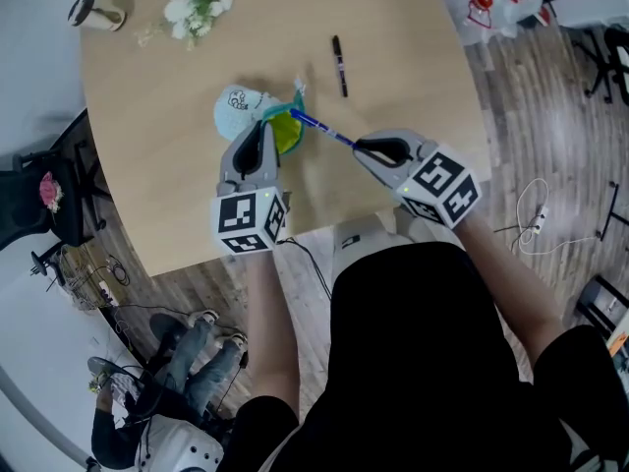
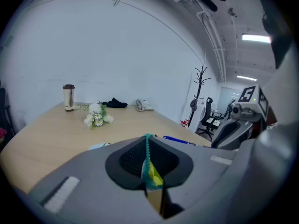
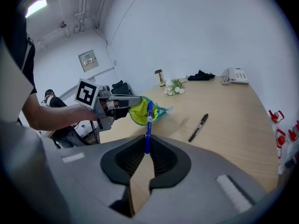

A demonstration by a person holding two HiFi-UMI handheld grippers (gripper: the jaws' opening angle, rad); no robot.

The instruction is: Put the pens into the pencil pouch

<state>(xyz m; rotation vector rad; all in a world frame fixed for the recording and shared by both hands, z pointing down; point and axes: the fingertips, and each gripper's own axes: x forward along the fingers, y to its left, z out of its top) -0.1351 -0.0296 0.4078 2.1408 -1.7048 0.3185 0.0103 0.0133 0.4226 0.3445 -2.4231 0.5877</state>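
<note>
The head camera looks from above, steeply down, on the table (image 1: 147, 116), with the left gripper (image 1: 265, 126) and the right gripper (image 1: 358, 147) near below it. The left gripper view sits low, close behind its own jaws, and faces across the table to a white wall (image 2: 117, 45). The right gripper view faces across the table toward the left gripper. All three views share the flowers (image 1: 192, 10) and the blue pen (image 1: 319, 126).
</note>
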